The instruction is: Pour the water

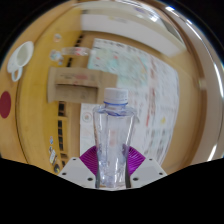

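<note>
A clear plastic water bottle [113, 135] with a white cap stands upright between my fingers, filling the gap. My gripper [112, 166] is shut on the bottle's lower body, both purple pads [92, 160] pressed against its sides. The bottle appears lifted, with the wooden table [45, 120] behind it. A white cup [17, 65] with a handle sits far off to the left on the table.
A cardboard box [75, 78] stands beyond the bottle on the table. A dark red round object [5, 103] lies at the far left. A wall with printed sheets [150, 85] is behind and to the right.
</note>
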A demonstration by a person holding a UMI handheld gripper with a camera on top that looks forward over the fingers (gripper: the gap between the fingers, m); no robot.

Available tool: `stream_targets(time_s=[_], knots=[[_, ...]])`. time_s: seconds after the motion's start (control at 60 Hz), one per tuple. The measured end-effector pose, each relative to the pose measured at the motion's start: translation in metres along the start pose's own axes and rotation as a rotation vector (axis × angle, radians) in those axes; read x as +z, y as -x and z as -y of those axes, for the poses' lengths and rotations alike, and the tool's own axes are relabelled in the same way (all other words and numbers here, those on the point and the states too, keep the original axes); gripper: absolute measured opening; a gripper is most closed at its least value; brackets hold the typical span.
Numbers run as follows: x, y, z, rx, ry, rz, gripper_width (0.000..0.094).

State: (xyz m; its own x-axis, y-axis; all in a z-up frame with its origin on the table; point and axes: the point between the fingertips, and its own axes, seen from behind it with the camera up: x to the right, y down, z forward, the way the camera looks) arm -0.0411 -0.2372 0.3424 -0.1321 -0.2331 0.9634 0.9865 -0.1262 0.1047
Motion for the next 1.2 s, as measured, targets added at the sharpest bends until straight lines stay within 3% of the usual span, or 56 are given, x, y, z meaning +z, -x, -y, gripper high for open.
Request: stream_targets(time_s=[0.183,0.283,0.383,0.617,0.817,1.033,1.2], knots=[[0.005,0.086,0.118,-0.414,-0.213,0.087,0.0333],[-0.004,0.136,0.158,-0.588,-0.303,0.126,0.0332],[-0.006,0.166,0.163,-0.683,-0.329,0.146,0.0333],[-0.005,0.15,0.173,-0.576,-0.289,0.181,0.0334],[-0.006,0.053,0.157,0.038,-0.222,0.189,0.0334],[-0.02,0.002,0.123,0.952,-0.114,0.341,0.0333],[-0.03,0.064,0.112,1.431,0.009,0.508,0.0333]])
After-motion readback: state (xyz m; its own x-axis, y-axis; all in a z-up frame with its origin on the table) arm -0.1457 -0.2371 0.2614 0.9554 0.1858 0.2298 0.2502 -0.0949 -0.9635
